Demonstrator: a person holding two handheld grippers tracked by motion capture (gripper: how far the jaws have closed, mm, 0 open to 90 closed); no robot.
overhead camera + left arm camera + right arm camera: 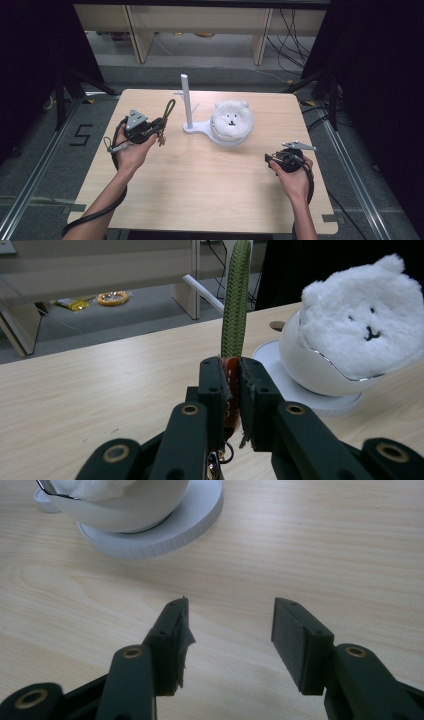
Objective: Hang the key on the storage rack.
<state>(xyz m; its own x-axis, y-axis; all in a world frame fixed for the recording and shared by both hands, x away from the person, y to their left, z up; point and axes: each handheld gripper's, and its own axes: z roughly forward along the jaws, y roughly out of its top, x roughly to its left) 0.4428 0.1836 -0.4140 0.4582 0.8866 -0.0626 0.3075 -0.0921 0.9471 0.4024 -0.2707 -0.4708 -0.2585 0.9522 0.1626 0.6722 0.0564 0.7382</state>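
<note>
Left gripper [231, 377] pinches a green woven strap [236, 300]; right gripper [230, 625] spread wide, empty, over the wooden table [200, 185]; grey floor beyond.

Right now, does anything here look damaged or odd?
Yes: the right tool has a torn pad whose lining peels off one jaw in a ragged flap. Its jaws stand open over the bare table.

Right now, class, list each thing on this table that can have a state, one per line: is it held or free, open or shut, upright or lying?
Left gripper: shut on the green strap.
Green strap: held, pointing up from the jaws, off the table.
Right gripper: open, nothing between its jaws.
White stand: upright, nothing hung on it.
Plush bear: sitting in the white bowl.
</note>
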